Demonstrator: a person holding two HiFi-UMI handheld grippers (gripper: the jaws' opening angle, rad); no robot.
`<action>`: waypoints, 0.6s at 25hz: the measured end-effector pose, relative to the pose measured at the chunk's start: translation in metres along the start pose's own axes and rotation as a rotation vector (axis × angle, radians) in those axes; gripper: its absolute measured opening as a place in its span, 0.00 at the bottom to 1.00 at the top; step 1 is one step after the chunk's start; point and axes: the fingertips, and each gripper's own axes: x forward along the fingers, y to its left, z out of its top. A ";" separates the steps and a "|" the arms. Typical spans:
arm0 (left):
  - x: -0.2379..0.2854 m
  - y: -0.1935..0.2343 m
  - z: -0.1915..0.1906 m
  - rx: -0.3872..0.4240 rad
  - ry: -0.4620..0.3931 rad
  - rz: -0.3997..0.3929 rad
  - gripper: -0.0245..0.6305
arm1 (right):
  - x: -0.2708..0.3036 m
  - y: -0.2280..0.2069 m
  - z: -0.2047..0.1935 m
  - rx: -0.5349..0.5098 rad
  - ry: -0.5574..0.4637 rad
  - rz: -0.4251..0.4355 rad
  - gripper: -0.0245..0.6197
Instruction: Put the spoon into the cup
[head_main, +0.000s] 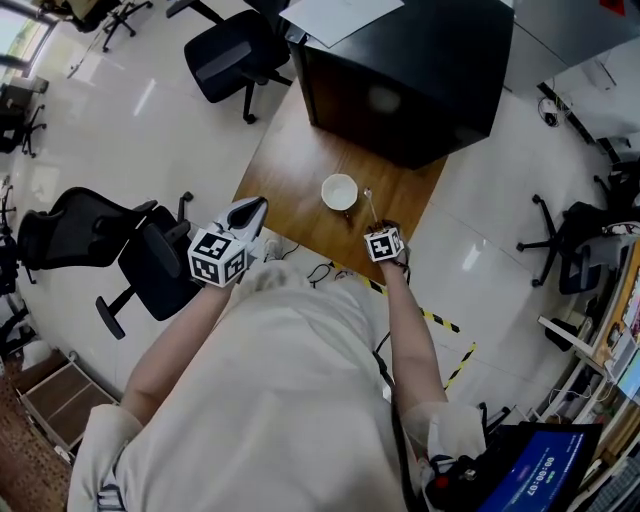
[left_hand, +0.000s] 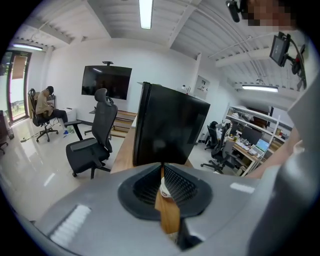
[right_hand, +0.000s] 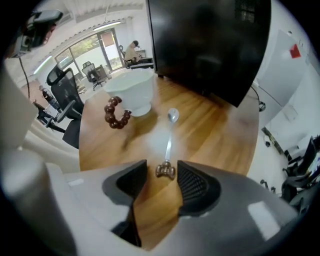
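Wooden table filled the middle of the head view, with a big black cabinet standing at its far end. Black office chairs sat on the pale floor around it.

My left gripper hung off the table's near left corner. Its jaws were closed together at the tips and gripped nothing; only a sliver of tabletop and cup showed through the slit behind them.

My right gripper pointed steeply down over the near right part of the table. Its jaws were spread wide, one on each side of the spoon's ornate handle end. I couldn't see either pad pressing on it.

White cup stood upright on the table, left of the spoon and apart from it. Spoon lay flat on the wood outside the cup, bowl toward the cabinet and handle toward me. Dark brown beads hung in a loop at the cup's near side.
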 end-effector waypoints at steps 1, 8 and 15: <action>0.001 0.001 0.001 -0.001 0.002 0.002 0.04 | 0.001 0.000 0.003 -0.005 -0.006 0.002 0.33; 0.008 0.005 0.000 -0.009 0.019 0.005 0.04 | 0.000 0.001 0.003 0.009 -0.022 0.004 0.32; 0.014 -0.001 0.000 0.004 0.020 -0.017 0.04 | 0.000 0.002 -0.012 0.070 0.020 -0.016 0.23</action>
